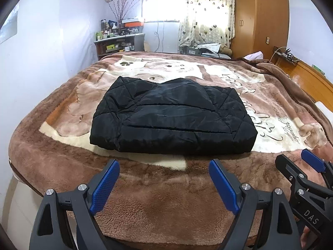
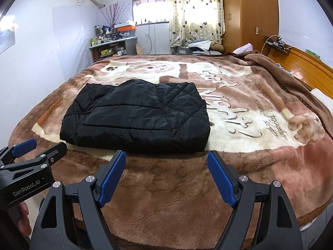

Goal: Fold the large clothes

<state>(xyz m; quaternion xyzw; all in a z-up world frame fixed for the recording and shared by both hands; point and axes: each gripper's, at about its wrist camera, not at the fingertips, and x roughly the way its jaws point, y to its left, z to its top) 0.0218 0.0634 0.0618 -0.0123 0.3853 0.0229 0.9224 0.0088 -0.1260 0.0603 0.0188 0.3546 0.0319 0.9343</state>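
Bedroom, bed under a brown plush blanket (image 1: pixel 158 204) with a puppy print. Black quilted jacket (image 1: pixel 172 116) lies folded in a compact rectangle mid-blanket. Left gripper (image 1: pixel 164 183) and right gripper (image 2: pixel 166 175) hover side by side near its front edge, jaws spread wide, both holding nothing.

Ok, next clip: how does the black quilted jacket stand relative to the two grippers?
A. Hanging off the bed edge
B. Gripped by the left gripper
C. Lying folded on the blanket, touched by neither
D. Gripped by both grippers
C: the black quilted jacket lies folded on the blanket, while the left gripper and the right gripper stand open short of it.
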